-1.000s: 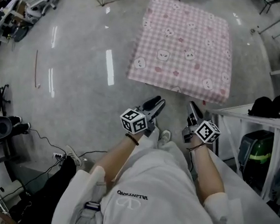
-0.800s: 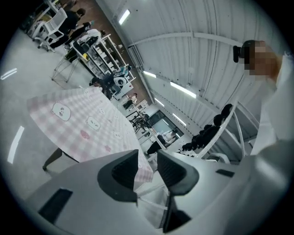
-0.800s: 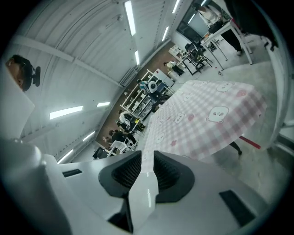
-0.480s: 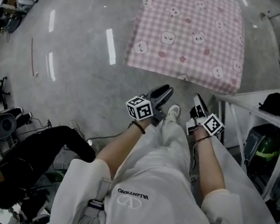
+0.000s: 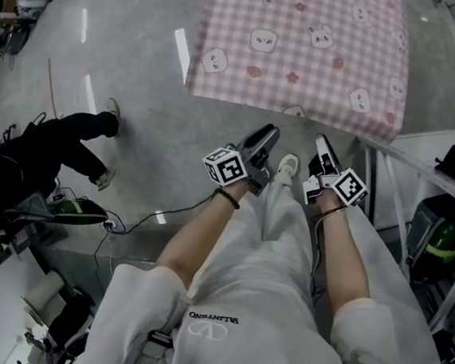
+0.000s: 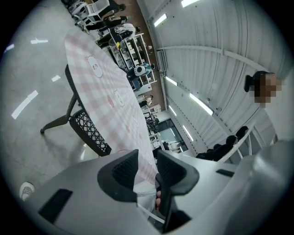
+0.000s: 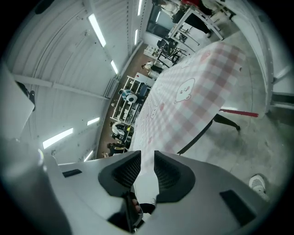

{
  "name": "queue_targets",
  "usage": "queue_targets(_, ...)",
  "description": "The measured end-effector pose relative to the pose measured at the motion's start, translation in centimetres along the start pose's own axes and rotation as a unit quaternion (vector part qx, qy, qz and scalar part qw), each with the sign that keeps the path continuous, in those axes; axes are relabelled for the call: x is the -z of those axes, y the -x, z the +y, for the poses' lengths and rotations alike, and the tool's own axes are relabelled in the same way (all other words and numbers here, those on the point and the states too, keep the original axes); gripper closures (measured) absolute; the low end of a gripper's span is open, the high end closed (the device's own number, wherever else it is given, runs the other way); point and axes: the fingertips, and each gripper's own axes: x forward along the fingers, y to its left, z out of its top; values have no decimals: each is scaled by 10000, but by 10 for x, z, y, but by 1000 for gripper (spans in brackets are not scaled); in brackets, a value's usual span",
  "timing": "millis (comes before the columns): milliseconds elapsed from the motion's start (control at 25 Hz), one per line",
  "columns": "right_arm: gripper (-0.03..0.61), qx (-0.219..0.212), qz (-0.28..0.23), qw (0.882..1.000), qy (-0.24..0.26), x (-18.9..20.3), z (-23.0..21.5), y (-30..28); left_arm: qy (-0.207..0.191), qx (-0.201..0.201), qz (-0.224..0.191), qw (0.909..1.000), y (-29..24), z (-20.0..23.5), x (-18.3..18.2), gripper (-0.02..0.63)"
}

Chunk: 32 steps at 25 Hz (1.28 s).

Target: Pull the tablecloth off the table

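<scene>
Both grippers short of the pink checked tablecloth
The tablecloth (image 5: 304, 49) lies spread flat at top centre of the head view, not yet pulled. Left gripper (image 5: 262, 138) and right gripper (image 5: 320, 146), mid-frame, are each narrowly parted and hold nothing. Risk: 2 such slim gaps may catch only a thin pinch of cloth, which could slip on the pull.

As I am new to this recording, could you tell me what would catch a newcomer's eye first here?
The pink checked tablecloth with little animal faces stands out, spread flat at the top of the head view. Just below it, the left gripper and right gripper point toward its near edge, both open and empty. A person in black is at the left.
</scene>
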Motion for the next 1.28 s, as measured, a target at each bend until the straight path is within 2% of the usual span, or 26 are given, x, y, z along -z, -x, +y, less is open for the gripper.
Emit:
queue_targets(240, 477, 170, -128, 9992, -329, -3, -46, -9, 73, -52, 36, 10000, -21, 32, 17, 502)
queue_targets(360, 476, -28, -244, 9993, -287, -6, -58, -16, 78, -66, 31, 9999, -26, 47, 23, 502)
queue_targets(520, 476, 221, -445, 9984, -285, -11, -80, -14, 253, -43, -70, 9996, -29, 59, 26, 502)
queue_targets(600, 476, 275, -560, 9967, -517, -11, -89, -15, 335, -46, -129, 9993, -30, 65, 26, 502)
queue_targets(960, 462, 84, -932, 9920, -850, -14, -111, -26, 349, 124, -191, 9991, -37, 76, 26, 502)
queue_targets(1120, 456, -142, -1111, 9900, -857, -22, -110, -31, 285, 236, -163, 9992, -43, 83, 24, 502)
queue_targets(1280, 460, -360, -1228, 9881, -849, -29, -106, -34, 321, 464, -331, 9979, -49, 86, 16, 502)
